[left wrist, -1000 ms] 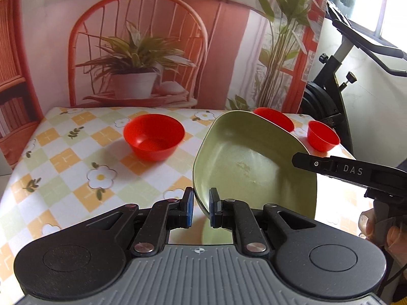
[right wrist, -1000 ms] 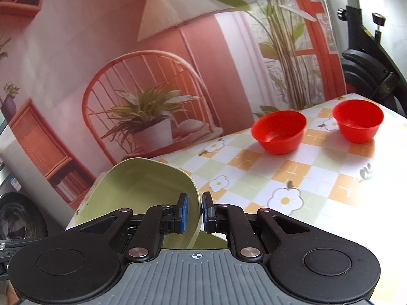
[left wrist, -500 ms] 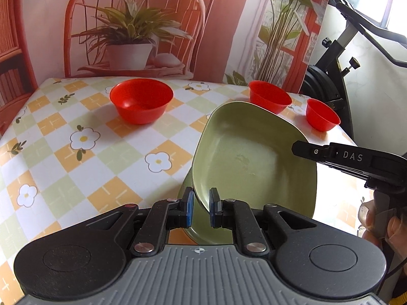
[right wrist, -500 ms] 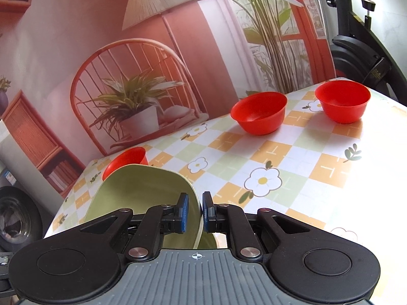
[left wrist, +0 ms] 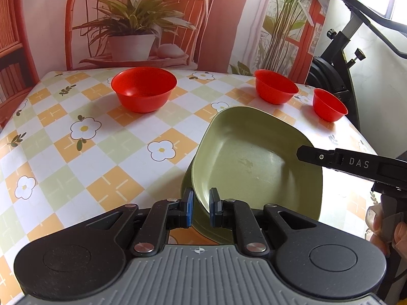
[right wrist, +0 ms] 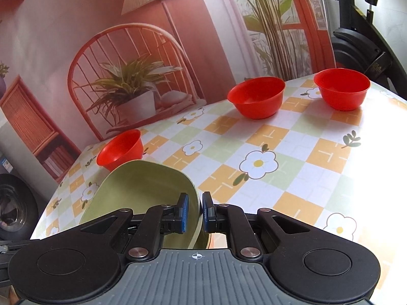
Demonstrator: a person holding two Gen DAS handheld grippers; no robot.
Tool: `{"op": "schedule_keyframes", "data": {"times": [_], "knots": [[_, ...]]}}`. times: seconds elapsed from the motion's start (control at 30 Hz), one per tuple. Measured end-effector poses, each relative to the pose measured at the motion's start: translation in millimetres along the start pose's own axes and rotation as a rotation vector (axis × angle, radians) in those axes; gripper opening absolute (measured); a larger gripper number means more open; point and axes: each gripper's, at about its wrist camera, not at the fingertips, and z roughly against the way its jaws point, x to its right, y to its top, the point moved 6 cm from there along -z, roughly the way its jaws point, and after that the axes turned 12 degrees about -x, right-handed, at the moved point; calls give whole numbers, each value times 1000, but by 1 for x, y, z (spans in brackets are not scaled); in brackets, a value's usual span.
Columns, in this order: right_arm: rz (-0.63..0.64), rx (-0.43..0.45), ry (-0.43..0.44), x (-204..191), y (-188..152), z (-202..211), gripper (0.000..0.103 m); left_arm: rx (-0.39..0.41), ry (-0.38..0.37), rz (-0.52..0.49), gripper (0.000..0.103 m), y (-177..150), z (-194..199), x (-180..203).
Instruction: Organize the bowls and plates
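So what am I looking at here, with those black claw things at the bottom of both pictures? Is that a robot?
No robot: a person holds a pair of hand-held tongs in each hand, and each has a wide-angle camera looking along its two fingers. One picture is from the left tongs, the other from the right tongs. In the left view you also see the right tongs from the side, with the person's hand on the grip.

Both tongs pinch the rim of one green plate, tilted above a second green plate lying on the table, which has a flowered checked cloth. Three red bowls stand apart on it: one on the left, two at the right.
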Motion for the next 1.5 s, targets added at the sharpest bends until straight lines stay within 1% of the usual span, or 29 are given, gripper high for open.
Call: {"op": "schedule_keyframes", "data": {"times": [0.2,0.37,0.67,0.8,0.9,1.03,1.17,1.37,1.5], "knots": [[15,-10,-11,0,-4,-5,11,16,22,-21,13,0,-2,0],[34,-20,-22,-3,-8,-9,11,14,38,-26,13,-3,-5,-1],[37,-33,-33,-2,-11,-14,10,38,64,-53,14,-6,-5,3],[39,-29,-35,-2,-11,-14,10,39,59,-59,14,-6,-4,3],[41,-24,-38,0,-11,-15,9,37,48,-52,14,-6,-4,0],[43,-21,-42,0,-11,-15,8,35,66,-50,14,-7,-5,-2],[35,-26,-41,3,-11,-15,7,23,57,-33,14,-9,-8,-6],[32,-23,-44,4,-11,-14,7,28,57,-24,14,-9,-8,-5],[26,-26,-48,6,-12,-15,7,30,52,-4,20,-10,-8,-9]]}}
